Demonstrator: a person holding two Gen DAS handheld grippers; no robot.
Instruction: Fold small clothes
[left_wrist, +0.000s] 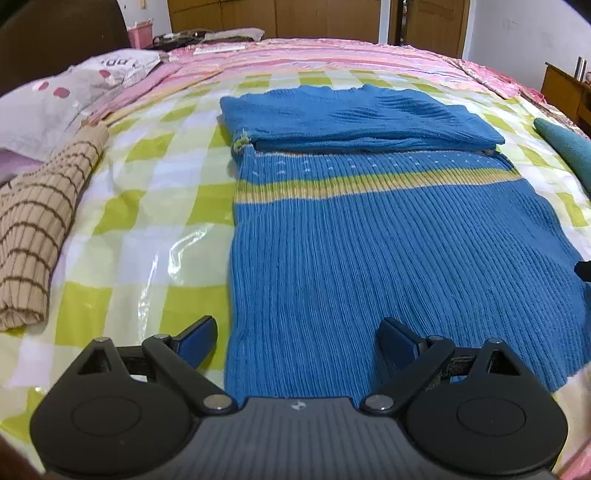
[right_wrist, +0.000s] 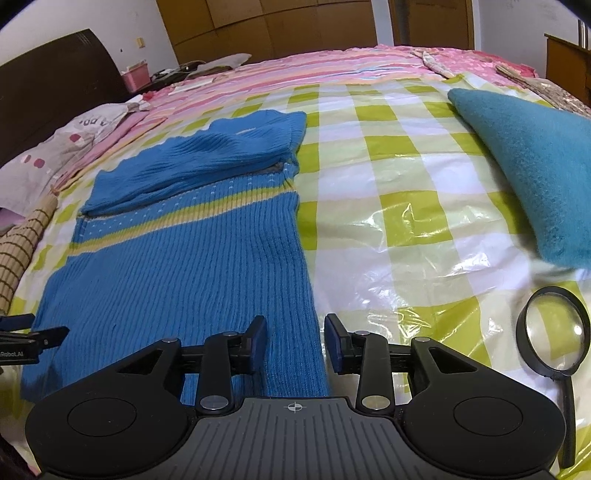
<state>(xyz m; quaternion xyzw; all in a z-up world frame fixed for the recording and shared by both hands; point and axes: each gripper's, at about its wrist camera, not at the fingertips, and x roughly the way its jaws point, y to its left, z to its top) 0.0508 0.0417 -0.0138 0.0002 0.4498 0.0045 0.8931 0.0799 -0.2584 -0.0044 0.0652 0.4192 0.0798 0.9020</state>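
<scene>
A blue ribbed sweater (left_wrist: 369, 251) with a yellow stripe lies flat on the checked bed cover, its far part folded over onto itself. It also shows in the right wrist view (right_wrist: 177, 258). My left gripper (left_wrist: 297, 339) is open wide and empty, over the sweater's near left corner. My right gripper (right_wrist: 295, 343) is open and empty, its fingers astride the sweater's near right edge. The left gripper's tip (right_wrist: 33, 332) shows at the left edge of the right wrist view.
A beige striped garment (left_wrist: 37, 236) lies rolled at the left. A teal cloth (right_wrist: 532, 162) lies at the right. A magnifying glass (right_wrist: 554, 336) lies near right. Pillows (left_wrist: 55, 99) and a headboard are at the far left.
</scene>
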